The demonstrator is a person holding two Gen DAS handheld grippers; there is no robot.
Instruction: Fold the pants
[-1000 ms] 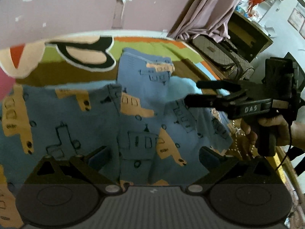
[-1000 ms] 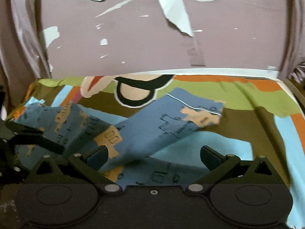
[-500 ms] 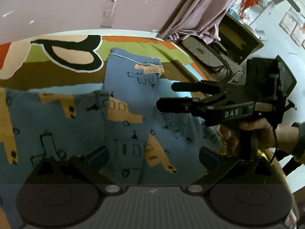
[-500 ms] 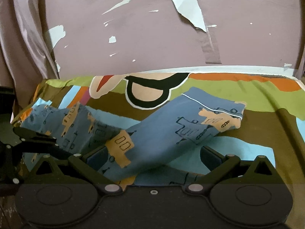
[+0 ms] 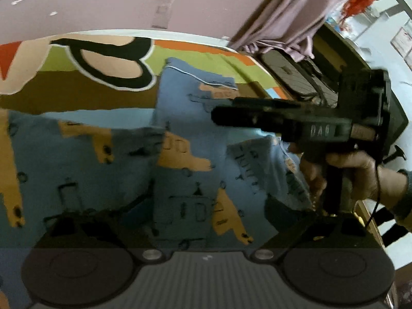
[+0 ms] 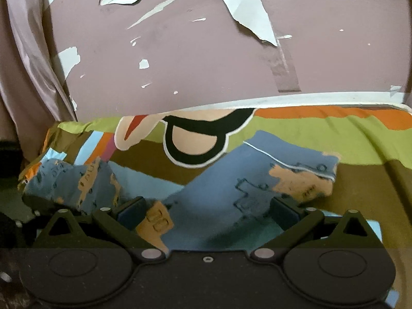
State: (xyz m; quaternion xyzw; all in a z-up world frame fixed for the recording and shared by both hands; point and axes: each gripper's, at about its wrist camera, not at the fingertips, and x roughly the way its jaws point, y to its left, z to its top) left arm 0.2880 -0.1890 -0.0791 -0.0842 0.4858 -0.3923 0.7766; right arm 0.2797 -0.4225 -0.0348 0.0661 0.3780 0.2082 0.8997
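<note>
Pants [image 5: 180,159] are spread across the patterned bedsheet [image 5: 85,90], blue with orange vehicle prints; one leg [image 6: 257,177] is seen running away toward the far wall [image 6: 206,59], its hem lying on the green and brown bands, while the other leg [image 6: 74,182] is stretched out to the left; no fold is judged to be made yet, so the step in hand is read as the approach to the first one, leg onto leg; the left gripper [image 5: 206,216] is held low over the cloth near the crotch, its fingers spread wide with nothing between them; the right gripper [image 6: 208,211] is held just above the near part of the far-running leg, fingers likewise wide and empty, cloth seen between the pads but not pinched; in the left view the right gripper [image 5: 221,116] is shown side-on and blurred, gripped by the right hand [image 5: 360,175]; whether the cloth is touched cannot be told; next, a firm pinch is called for on one leg, at the hem and near the waist, so that it can be carried over and laid flat on its partner, edges matched and wrinkles kept out.
</note>
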